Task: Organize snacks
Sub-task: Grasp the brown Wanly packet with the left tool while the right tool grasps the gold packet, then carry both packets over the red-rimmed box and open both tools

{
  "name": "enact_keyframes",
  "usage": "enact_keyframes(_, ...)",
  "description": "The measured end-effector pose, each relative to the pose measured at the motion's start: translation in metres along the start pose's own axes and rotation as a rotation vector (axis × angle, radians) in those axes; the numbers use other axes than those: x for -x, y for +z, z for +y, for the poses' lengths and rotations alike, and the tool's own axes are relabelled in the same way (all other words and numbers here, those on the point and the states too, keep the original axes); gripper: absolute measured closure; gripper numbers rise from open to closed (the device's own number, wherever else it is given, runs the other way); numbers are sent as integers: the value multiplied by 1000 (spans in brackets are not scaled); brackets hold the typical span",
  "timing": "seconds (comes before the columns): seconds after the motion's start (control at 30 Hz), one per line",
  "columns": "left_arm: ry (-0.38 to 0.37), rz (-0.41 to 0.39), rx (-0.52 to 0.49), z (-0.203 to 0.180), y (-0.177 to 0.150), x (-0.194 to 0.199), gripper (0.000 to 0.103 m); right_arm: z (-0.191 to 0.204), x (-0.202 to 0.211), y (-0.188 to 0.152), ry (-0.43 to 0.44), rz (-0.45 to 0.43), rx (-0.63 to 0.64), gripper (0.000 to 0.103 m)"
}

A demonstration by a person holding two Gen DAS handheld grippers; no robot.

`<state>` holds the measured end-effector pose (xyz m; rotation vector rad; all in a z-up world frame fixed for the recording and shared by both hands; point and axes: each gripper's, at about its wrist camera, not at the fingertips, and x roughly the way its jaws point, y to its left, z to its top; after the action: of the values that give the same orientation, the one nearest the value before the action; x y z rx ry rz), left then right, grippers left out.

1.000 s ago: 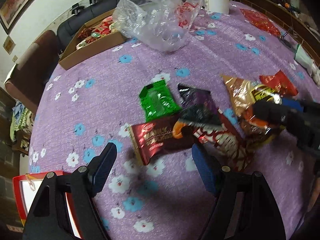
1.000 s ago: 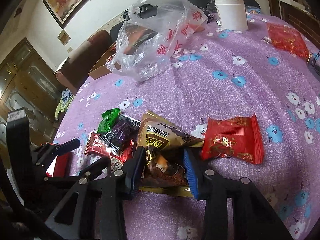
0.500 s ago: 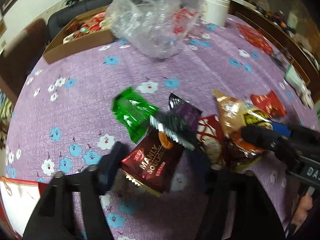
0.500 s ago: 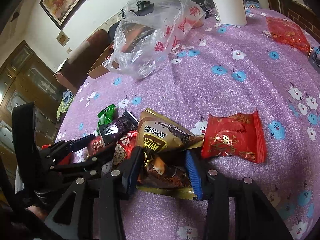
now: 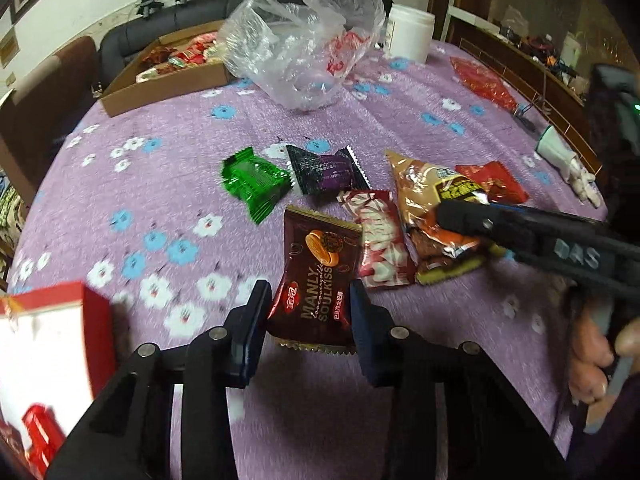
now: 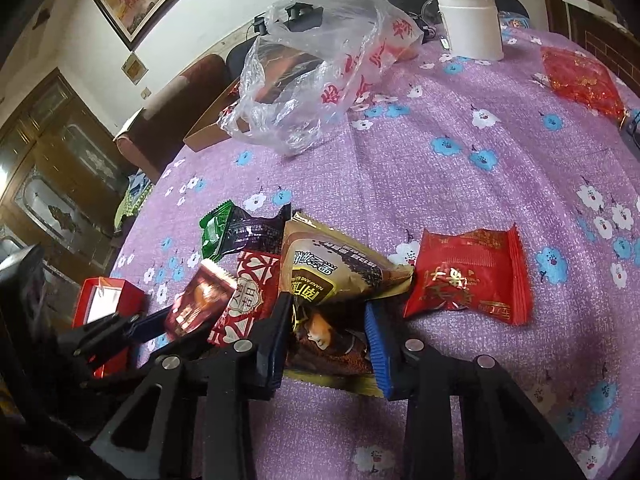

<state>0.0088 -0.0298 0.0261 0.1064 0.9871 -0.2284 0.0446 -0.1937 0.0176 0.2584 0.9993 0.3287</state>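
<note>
I read the left gripper [image 5: 310,312] as clamped on the dark red Manly Soulkiss packet [image 5: 318,280], its blue pads pressing both side edges; the packet's far end rests on the purple flowered tablecloth [image 5: 160,160]. Just right of it lies a red-and-white wrapper [image 5: 380,240], touching it; ahead sit a crinkled green packet [image 5: 254,182] and a dark purple one [image 5: 326,172], edges overlapping. My right gripper [image 6: 326,340] is closed on the glossy gold-brown bag [image 6: 332,272], which bulges up past the fingertips and hides the cloth ahead. A flat red sachet [image 6: 468,276] lies just right of that bag. Only the left view shows the cardboard box [image 5: 160,80] interior, filled with wrapped snacks; the right view has it mostly screened by the clear plastic bag [image 6: 320,68]. Left of the left gripper stands a red-and-white carton [image 5: 48,344], blurred. A white tub [image 6: 470,24] stands far ahead.
</note>
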Motion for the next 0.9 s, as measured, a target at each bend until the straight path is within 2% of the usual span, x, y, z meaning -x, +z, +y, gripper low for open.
enact_keyframes(0.23, 28, -107, -8, -1, -26, 55, 66, -7, 4, 2, 69, 7, -39, 70)
enact_keyframes(0.4, 76, -181, -6, 7, -53, 92, 66, -6, 10, 1, 102, -19, -38, 71)
enact_keyframes(0.7, 100, -192, 92, 52, -90, 117, 66, 4, 35, -15, 167, -129, -55, 71)
enact_keyframes(0.9, 87, -203, 135, 70, -105, 123, 66, 32, 51, -40, 215, -151, -56, 71)
